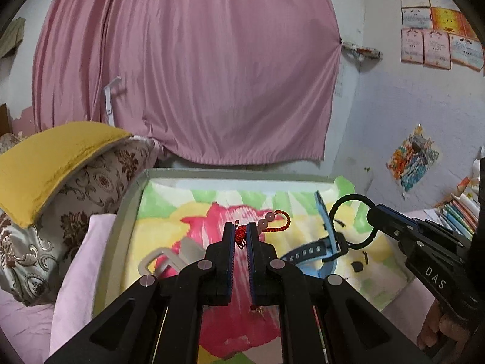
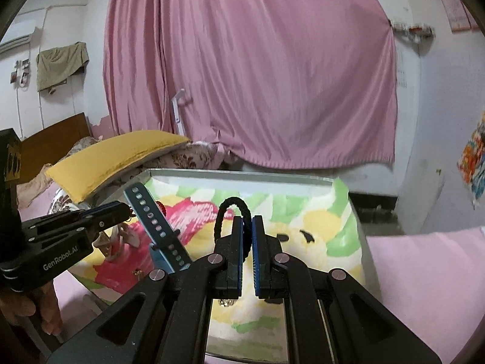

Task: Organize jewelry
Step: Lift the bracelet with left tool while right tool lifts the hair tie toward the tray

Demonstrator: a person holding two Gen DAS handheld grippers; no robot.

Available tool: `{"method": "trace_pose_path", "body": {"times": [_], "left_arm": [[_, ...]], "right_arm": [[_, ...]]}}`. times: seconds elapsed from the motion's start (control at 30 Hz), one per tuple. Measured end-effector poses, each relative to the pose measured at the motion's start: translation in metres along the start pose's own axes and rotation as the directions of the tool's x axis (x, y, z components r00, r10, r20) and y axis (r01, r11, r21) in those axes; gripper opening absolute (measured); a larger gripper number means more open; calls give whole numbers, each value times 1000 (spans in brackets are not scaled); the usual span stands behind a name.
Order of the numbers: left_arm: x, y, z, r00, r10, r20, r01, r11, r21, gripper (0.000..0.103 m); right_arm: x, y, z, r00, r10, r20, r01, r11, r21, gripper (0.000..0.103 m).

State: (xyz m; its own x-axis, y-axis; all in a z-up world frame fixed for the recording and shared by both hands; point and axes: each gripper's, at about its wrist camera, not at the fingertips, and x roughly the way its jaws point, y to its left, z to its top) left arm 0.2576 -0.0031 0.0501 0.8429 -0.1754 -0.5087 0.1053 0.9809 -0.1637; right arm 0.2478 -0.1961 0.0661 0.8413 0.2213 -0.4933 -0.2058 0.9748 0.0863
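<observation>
My left gripper (image 1: 241, 227) is shut on a red braided cord bracelet (image 1: 280, 223) with pink beads, held just above a tray (image 1: 212, 173) lined with a bright floral cloth. In the right wrist view, my right gripper (image 2: 247, 220) is shut on a black braided loop bracelet (image 2: 232, 204). That black loop (image 1: 336, 206) and the right gripper (image 1: 372, 214) also show at the right of the left wrist view. A blue watch (image 1: 312, 254) lies on the cloth between the two grippers, its strap (image 2: 151, 215) sticking up. The left gripper (image 2: 125, 209) shows at the left of the right wrist view.
A yellow cushion (image 1: 54, 157) on a patterned pillow (image 1: 91, 188) lies left of the tray. A pale grey bracket (image 1: 163, 259) and small black bits (image 1: 357, 265) rest on the cloth. Pink bedding (image 2: 424, 273) surrounds the tray; books (image 1: 457, 212) are stacked at the right, a pink curtain (image 1: 188, 69) hangs behind.
</observation>
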Motion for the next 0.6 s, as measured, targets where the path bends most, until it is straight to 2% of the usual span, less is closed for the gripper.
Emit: {"method": "trace_pose_path", "body": {"times": [0.23, 0.6], "left_arm": [[11, 1, -2, 997, -24, -74, 23, 1000, -8, 7], [25, 3, -5, 987, -27, -157, 23, 999, -30, 8]], "right_arm": [[17, -12, -7, 997, 40, -63, -34, 996, 85, 5], [29, -14, -11, 992, 49, -119, -36, 993, 109, 5]]}}
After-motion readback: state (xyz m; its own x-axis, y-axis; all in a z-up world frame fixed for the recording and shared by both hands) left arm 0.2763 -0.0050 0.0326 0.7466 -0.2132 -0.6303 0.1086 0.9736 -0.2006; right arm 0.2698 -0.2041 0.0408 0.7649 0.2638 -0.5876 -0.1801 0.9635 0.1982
